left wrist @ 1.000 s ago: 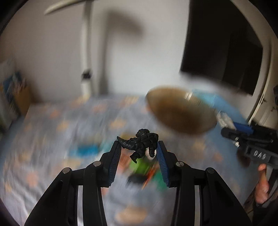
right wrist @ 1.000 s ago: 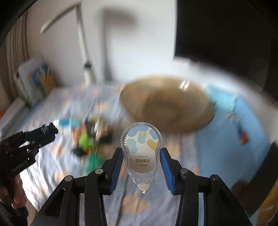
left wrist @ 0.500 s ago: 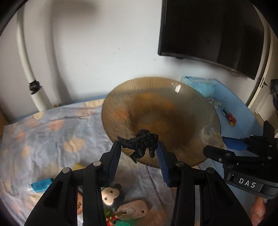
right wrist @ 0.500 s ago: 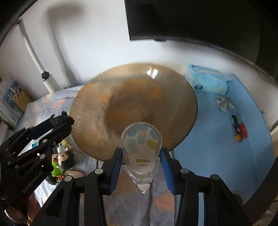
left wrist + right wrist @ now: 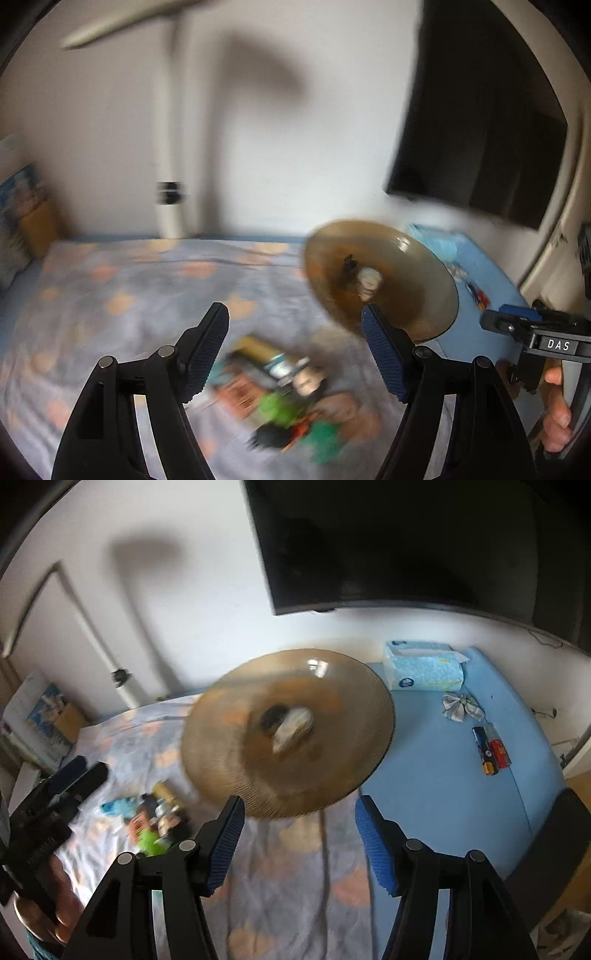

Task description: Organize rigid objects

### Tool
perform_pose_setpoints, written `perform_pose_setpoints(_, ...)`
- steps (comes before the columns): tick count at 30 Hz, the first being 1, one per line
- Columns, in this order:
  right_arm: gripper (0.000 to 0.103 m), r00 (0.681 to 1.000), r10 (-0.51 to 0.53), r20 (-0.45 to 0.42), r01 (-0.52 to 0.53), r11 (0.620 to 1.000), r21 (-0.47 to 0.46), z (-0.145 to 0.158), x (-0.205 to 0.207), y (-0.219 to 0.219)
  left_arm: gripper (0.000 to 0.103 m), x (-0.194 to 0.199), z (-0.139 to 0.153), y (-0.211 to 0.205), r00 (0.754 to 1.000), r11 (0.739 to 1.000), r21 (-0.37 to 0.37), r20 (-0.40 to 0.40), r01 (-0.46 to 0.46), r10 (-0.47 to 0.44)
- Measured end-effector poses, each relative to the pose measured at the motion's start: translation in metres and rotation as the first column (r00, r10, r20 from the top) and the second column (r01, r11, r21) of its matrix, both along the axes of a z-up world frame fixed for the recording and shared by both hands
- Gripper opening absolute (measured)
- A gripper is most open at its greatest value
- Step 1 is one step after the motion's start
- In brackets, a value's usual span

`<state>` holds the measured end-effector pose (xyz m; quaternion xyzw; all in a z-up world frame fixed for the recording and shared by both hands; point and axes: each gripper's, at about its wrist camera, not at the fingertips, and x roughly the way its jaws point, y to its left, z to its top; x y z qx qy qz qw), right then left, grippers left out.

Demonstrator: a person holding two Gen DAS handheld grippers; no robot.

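A ribbed amber glass plate [image 5: 413, 295] [image 5: 332, 775] sits on the bed. In its middle lie a small black figure [image 5: 348, 266] [image 5: 271, 716] and a clear plastic case with a blue-patterned label [image 5: 369, 282] [image 5: 293, 729]. My left gripper [image 5: 295, 354] is open and empty, back from the plate and over a blurred pile of toys [image 5: 291, 398]. My right gripper [image 5: 299, 838] is open and empty, just short of the plate's near rim. Each gripper shows in the other's view, the right one [image 5: 532, 332] and the left one [image 5: 55, 794].
The bed has a patterned sheet [image 5: 129, 295] and a bare blue mattress part [image 5: 443, 775]. On the blue part lie a tissue box [image 5: 423, 670], a crumpled wrapper [image 5: 461, 707] and small boxes [image 5: 491, 749]. The toy pile also shows in the right wrist view [image 5: 155, 823]. A dark TV hangs on the wall.
Both grippers have opened. The black figure and the clear case now lie in the plate. Both grippers have pulled back from the plate, the left swinging left over the toys.
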<state>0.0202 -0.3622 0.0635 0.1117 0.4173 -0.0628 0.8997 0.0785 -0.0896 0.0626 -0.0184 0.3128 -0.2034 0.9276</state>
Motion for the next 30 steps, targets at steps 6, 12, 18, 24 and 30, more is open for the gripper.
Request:
perform_pose_setpoints(6, 0.063, 0.987, 0.147, 0.067, -0.148, 0.989, 0.005, 0.019, -0.023, 0.062, 0.073, -0.043, 0.005, 0.075, 0.988, 0.988, -0.020, 0.030, -0.150, 0.151)
perform_pose_setpoints(12, 0.086, 0.974, 0.226, 0.017, -0.225, 0.974, -0.030, -0.019, -0.024, 0.115, 0.073, -0.047, -0.055, 0.121, 0.958, 0.964, 0.007, -0.109, -0.265, 0.264)
perform_pose_setpoints(18, 0.086, 0.953, 0.277, -0.126, -0.276, 0.961, 0.024, -0.086, -0.022, 0.133, 0.073, -0.036, -0.117, 0.139, 0.911, 0.952, 0.027, -0.284, -0.304, 0.299)
perform_pose_setpoints(24, 0.086, 0.941, 0.304, -0.147, -0.310, 0.951, -0.018, -0.091, -0.022, 0.143, 0.073, -0.031, -0.123, 0.139, 0.895, 0.944, 0.058, -0.302, -0.326, 0.328)
perform_pose_setpoints(30, 0.086, 0.939, 0.301, -0.167, -0.304, 0.953, 0.007, -0.100, -0.019, 0.142, 0.079, -0.036, -0.142, 0.127, 0.885, 0.944, 0.096, -0.329, -0.317, 0.331)
